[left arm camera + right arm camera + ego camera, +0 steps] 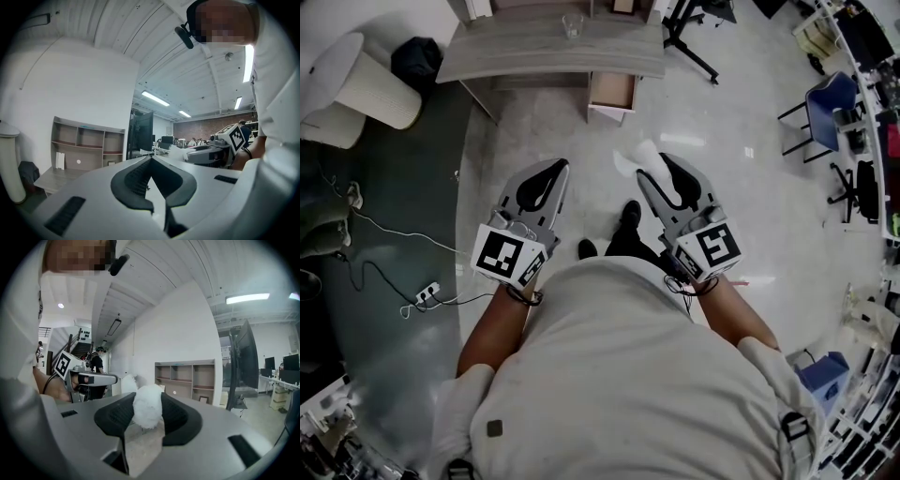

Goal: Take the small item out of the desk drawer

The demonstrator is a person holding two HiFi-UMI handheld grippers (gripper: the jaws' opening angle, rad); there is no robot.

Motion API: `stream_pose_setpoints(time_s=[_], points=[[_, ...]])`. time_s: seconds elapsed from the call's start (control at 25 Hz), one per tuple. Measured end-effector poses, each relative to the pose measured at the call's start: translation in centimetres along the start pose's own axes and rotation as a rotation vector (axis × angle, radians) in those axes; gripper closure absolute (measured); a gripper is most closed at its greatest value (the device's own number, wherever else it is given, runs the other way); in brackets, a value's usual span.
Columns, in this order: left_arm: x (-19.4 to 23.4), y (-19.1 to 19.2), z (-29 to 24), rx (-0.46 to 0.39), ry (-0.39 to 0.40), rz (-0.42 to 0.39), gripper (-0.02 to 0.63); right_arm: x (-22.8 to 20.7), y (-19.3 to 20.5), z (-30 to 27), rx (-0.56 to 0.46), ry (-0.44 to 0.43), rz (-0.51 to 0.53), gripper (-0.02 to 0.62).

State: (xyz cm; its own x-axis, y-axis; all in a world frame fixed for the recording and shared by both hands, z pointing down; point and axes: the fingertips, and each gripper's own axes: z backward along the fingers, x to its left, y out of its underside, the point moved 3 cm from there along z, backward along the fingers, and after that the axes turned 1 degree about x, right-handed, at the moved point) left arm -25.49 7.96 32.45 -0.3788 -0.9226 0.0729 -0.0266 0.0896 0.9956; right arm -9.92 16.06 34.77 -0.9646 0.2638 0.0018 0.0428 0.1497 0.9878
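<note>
A white fluffy small item [147,412] sits pinched between the pads of my right gripper [149,404], which is shut on it. In the head view the same item [636,157] sticks out past the right gripper [652,171], held over the floor well short of the desk. The grey desk [516,58] stands at the far end, and its drawer [612,92] hangs open below the front edge. My left gripper [555,169] is level beside the right one. Its fingertips meet with nothing between them, and so the left gripper [151,160] is shut.
A clear glass [573,25] stands on the desk top. A blue chair [825,101] is at the right, a white rounded bin [366,89] at the left. A power strip with cable [427,293] lies on the dark floor. An open shelf unit [187,379] lines the wall.
</note>
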Motion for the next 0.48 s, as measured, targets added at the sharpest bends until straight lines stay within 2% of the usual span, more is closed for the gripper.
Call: stream_pose_setpoints(time_s=[0.48], points=[[-0.8, 0.5, 1.8, -0.011, 0.04, -0.005, 0.591, 3.0, 0.7, 1.8, -0.019, 0.039, -0.007, 0.419]])
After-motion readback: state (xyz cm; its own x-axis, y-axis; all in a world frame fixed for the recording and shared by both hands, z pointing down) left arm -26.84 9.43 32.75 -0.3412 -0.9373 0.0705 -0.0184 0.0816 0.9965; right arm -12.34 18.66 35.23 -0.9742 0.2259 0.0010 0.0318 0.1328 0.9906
